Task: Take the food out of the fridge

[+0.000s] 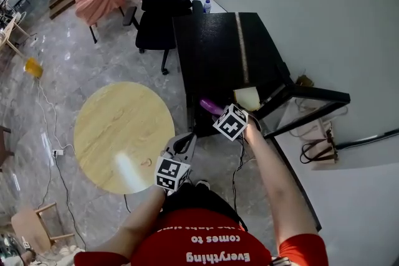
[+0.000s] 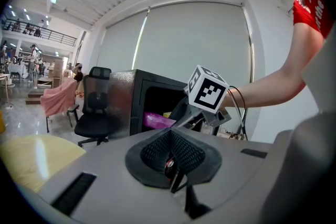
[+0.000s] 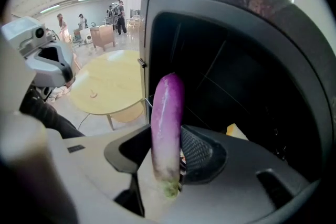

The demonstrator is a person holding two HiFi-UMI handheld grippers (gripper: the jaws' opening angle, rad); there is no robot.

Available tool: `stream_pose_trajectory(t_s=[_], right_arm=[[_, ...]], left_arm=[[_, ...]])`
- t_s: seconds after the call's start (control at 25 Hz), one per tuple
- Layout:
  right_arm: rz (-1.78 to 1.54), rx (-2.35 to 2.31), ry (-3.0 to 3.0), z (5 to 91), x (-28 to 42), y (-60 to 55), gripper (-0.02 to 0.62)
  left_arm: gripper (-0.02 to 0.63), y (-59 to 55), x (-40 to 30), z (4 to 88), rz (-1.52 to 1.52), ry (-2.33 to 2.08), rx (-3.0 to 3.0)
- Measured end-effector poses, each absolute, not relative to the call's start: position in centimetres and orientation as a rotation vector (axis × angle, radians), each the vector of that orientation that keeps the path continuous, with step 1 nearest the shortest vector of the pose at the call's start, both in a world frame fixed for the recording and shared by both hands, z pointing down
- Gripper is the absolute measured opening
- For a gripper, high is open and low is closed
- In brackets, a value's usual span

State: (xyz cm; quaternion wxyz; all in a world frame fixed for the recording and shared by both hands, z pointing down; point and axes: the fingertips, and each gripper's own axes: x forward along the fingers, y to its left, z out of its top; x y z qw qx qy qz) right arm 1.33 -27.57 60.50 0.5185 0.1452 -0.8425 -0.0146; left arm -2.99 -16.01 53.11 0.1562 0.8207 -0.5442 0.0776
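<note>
Left gripper (image 2: pixel 173 165), closed and empty, hangs beside the round worktop's (image 1: pixel 106 128) right edge; right gripper (image 3: pixel 167 157) clamps an eggplant (image 3: pixel 167 113) at the fridge's (image 3: pixel 236 18) mouth.

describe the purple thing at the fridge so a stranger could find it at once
Find the black fridge standing open by the white wall. At its mouth, between the right gripper's jaws, is a long eggplant. Unlike the pale yellow food deeper inside, it is glossy purple.

**Fridge front is open, but a bit crowded**

The fridge (image 1: pixel 224 53) door (image 1: pixel 312 95) stands wide open on the right. A purple eggplant (image 1: pixel 212 106) pokes out at the opening. The round table (image 1: pixel 118 128) stands near on the left, with a strip of floor (image 1: pixel 177 81) between.
</note>
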Motion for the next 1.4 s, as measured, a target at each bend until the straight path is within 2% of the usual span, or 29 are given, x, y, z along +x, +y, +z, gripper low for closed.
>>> stream_pose_trajectory(t_s=[0.64, 0.88, 1.4], right_arm=[[0.075, 0.351, -2.168, 55.6, 0.6, -18.5, 0.181], [0.069, 0.248, -2.213, 55.4, -2.8, -15.4, 0.181], [-0.026, -0.008, -2.241, 55.8, -12.2, -10.9, 0.181]], left_arm=[[0.000, -13.6, -4.0, 50.4, 0.128, -1.584, 2.388], [0.000, -11.8, -5.6, 50.4, 0.116, -1.604, 2.368], [0.000, -7.2, -14.1, 50.3, 0.084, -1.881, 2.178]])
